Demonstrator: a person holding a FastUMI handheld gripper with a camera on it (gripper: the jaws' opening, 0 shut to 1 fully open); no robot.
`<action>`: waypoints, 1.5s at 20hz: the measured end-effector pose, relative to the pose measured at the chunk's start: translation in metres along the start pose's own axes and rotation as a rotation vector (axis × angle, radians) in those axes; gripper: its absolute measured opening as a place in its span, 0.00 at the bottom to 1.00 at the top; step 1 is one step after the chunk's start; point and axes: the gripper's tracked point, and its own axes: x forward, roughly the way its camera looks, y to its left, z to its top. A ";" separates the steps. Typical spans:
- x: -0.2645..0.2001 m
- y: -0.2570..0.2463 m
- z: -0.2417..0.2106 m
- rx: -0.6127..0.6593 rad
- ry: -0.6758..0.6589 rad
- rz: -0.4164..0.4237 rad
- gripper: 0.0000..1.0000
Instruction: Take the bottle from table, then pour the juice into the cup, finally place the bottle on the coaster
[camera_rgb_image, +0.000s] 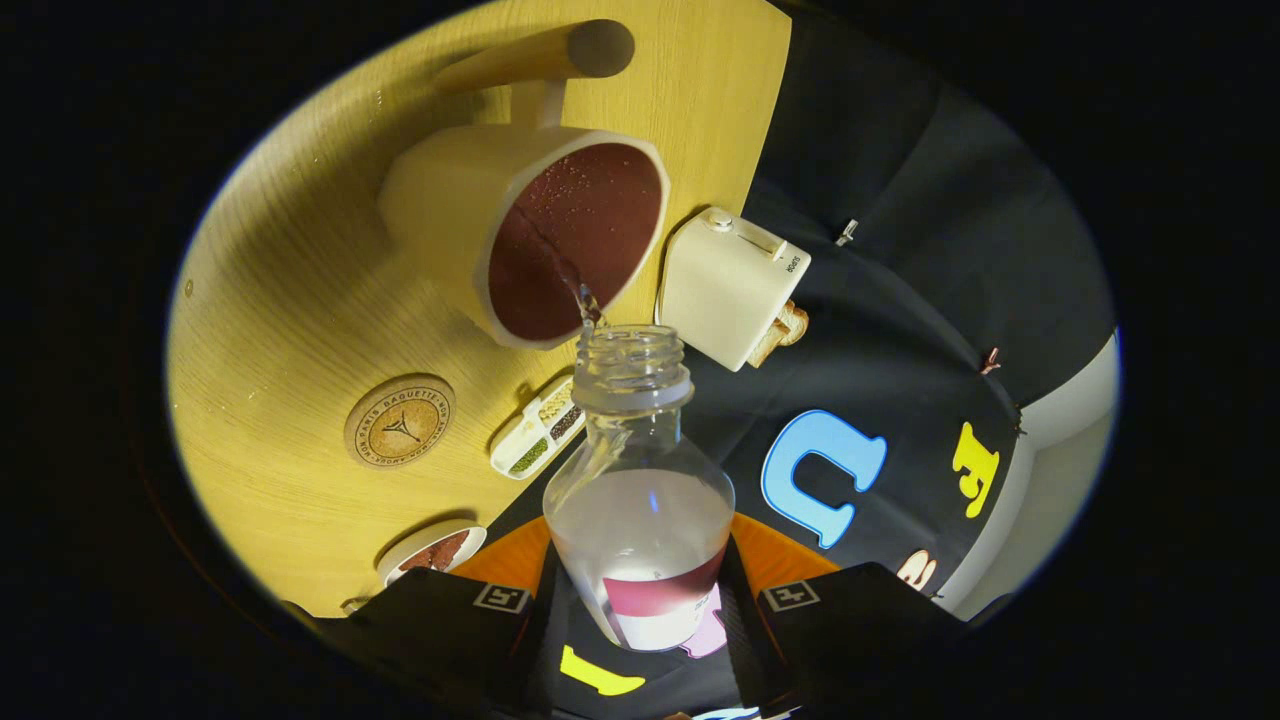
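Note:
My gripper (640, 610) is shut on a clear plastic bottle (640, 500), with both fingers pressing its labelled body. The bottle is uncapped and tipped over, its open neck (632, 360) pointing beyond the fingers toward the cup. A thin stream of clear liquid runs from the mouth into a cream cup (530, 235) with a dark brown inside and a wooden handle (540, 55). Cloudy liquid still fills the lower part of the bottle. A round cork coaster (400, 420) lies on the yellow wooden table (290, 300), beside the cup and apart from it.
A cream toaster (730, 285) with bread in it stands by the table's edge, close to the bottle's mouth. A white divided tray (540, 428) of seeds lies just beside the bottle's neck. A small white bowl (432, 550) with brown contents sits near the fingers.

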 end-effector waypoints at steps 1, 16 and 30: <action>0.001 -0.002 -0.001 -0.008 -0.001 0.000 0.69; 0.001 -0.016 0.001 -0.106 0.001 0.032 0.69; -0.008 -0.030 0.018 -0.198 -0.029 0.033 0.68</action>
